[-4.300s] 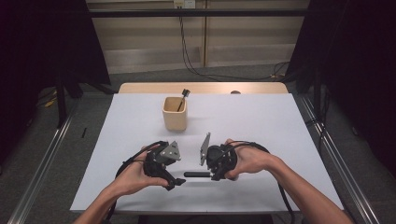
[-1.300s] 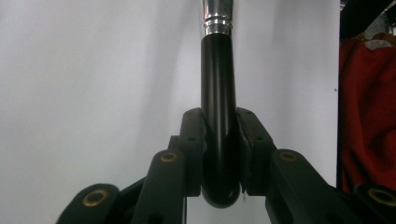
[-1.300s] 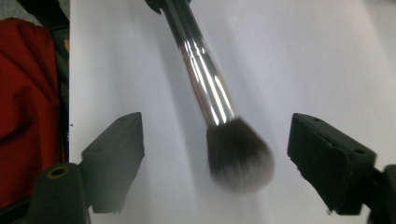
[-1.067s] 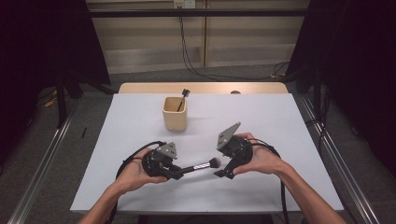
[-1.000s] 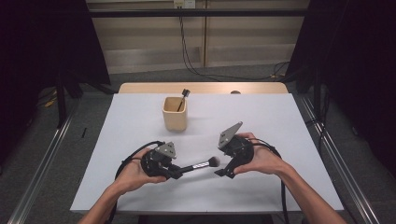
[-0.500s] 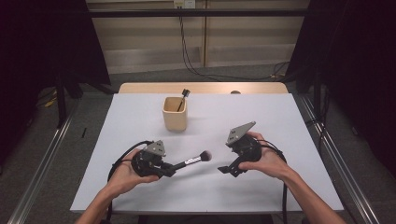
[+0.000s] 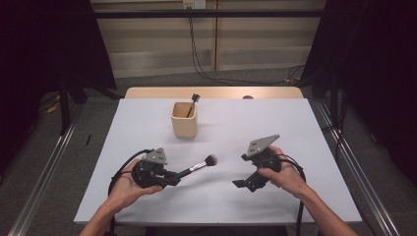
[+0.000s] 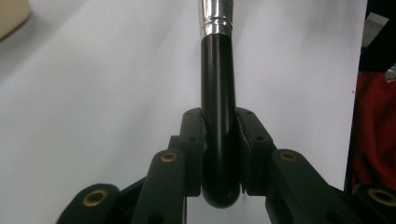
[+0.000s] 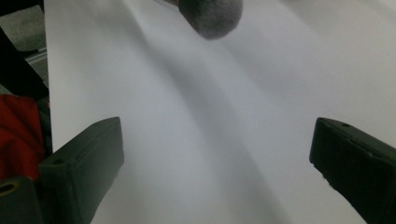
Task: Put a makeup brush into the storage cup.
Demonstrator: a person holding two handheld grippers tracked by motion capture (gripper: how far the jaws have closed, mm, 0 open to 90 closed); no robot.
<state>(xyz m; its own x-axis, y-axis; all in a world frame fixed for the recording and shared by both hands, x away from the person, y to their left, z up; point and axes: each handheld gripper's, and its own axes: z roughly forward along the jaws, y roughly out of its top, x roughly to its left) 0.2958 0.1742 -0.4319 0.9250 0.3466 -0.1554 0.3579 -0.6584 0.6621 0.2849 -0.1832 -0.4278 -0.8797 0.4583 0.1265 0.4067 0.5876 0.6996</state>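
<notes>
High view: left claw is clamped on the black handle end of a brush, held above the counter. Landmark = cup, far-centre on the counter w/ another brush standing in it. Held brush sits on the near side of the cup, a bit toward the person's left; long axis runs from the claw up-right, bristle head pointing away from the left hand & roughly toward the gap betw. cup and right hand. Right claw is near-right of the cup, well apart from the bristle head, nothing in it; jaws have just been opening and stand wide.

Left claw view: both jaws press the handle's rounded butt; handle goes straight out along the claw's own line to a silver ferrule. Cup edge shows top-left, so cup lies off to the side of the brush axis, not ahead.

Right claw view: jaws spread wide, bare counter between; grey bristle head floats ahead at top, apart.

Judgement: left hand is nearer the cup & has the brush; next move likely needs tipping it head-up over the cup.
</notes>
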